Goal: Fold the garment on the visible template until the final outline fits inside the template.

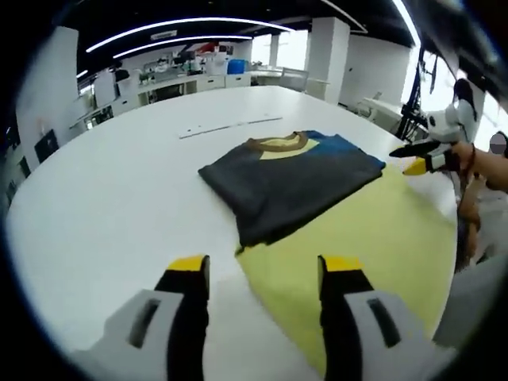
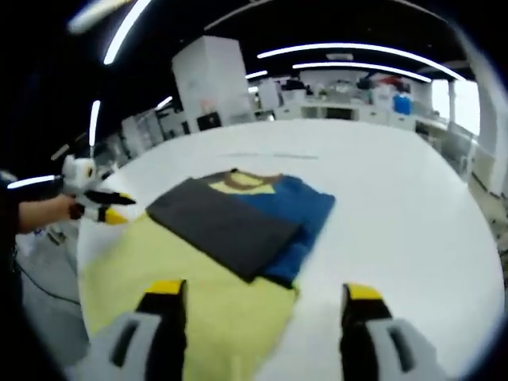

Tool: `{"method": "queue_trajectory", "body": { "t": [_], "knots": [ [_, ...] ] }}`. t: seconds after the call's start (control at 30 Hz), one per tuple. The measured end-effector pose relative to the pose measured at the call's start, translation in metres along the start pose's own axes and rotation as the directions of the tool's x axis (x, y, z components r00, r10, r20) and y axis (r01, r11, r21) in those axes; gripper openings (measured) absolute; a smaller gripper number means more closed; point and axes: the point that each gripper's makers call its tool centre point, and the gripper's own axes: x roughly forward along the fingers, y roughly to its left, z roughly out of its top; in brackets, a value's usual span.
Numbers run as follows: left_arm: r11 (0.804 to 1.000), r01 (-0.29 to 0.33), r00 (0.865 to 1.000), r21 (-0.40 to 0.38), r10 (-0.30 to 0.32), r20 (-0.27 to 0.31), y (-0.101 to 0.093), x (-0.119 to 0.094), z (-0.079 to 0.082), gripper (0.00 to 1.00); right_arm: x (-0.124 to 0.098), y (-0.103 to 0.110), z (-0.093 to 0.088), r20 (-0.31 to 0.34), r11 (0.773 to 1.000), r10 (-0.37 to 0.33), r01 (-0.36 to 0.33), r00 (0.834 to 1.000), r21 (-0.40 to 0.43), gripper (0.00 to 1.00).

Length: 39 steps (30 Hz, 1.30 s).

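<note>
A folded T-shirt (image 1: 290, 178), dark grey on top with a blue layer, a yellow panel and a brown collar, lies on a yellow template sheet (image 1: 381, 238) on the white table (image 1: 103, 198). Its far and left parts reach past the sheet onto the table. My left gripper (image 1: 265, 270) hangs open over the near table edge, short of the shirt, holding nothing. In the right gripper view the shirt (image 2: 238, 214) rests on the template (image 2: 198, 294), its blue side past the sheet's edge. My right gripper (image 2: 264, 290) is open and empty above the sheet.
The right gripper (image 1: 425, 161) and the person's hand (image 1: 484, 168) show at the table's right edge. The left gripper (image 2: 99, 208) shows at the left. A thin pale strip (image 1: 230, 127) lies beyond the shirt. Benches with equipment (image 1: 190, 75) line the back.
</note>
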Motion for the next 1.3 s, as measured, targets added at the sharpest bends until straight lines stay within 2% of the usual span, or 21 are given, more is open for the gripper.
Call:
{"method": "queue_trajectory", "body": {
  "t": [0.13, 0.27, 0.43, 0.73, 0.87, 1.0, 1.3],
  "knots": [
    [0.999, 0.027, 0.999, 0.039, -0.028, 0.033, -0.011, -0.008, 0.002, 0.66, -0.011, 0.019, -0.006, -0.028, 0.999, 0.045, -0.045, 0.999, 0.006, 0.94],
    [0.997, 0.059, 0.997, 0.043, -0.061, 0.051, -0.025, -0.018, 0.002, 0.71, -0.015, 0.028, -0.01, -0.042, 0.997, 0.079, -0.079, 0.996, -0.008, 0.98],
    [0.994, 0.098, 0.993, 0.041, -0.1, 0.062, -0.033, -0.031, -0.005, 0.77, -0.031, 0.051, -0.009, -0.039, 0.988, 0.155, -0.155, 0.987, -0.005, 0.99],
    [0.986, 0.164, 0.984, 0.028, -0.166, 0.062, -0.058, -0.055, -0.017, 0.93, -0.052, 0.082, -0.02, -0.078, 0.969, 0.223, -0.23, 0.972, -0.095, 0.99],
    [0.983, 0.178, 0.981, 0.048, -0.182, 0.075, -0.066, -0.065, -0.016, 0.95, -0.06, 0.097, -0.03, -0.114, 0.955, 0.238, -0.254, 0.965, -0.156, 0.99],
    [0.978, 0.2, 0.975, 0.062, -0.205, 0.086, -0.077, -0.075, -0.015, 0.97, -0.068, 0.111, -0.038, -0.134, 0.946, 0.252, -0.273, 0.958, -0.175, 0.99],
    [0.964, 0.239, 0.967, 0.118, -0.247, 0.056, -0.103, -0.089, -0.031, 0.95, -0.082, 0.126, -0.06, -0.168, 0.941, 0.242, -0.273, 0.956, -0.199, 0.99]
  ]
}}
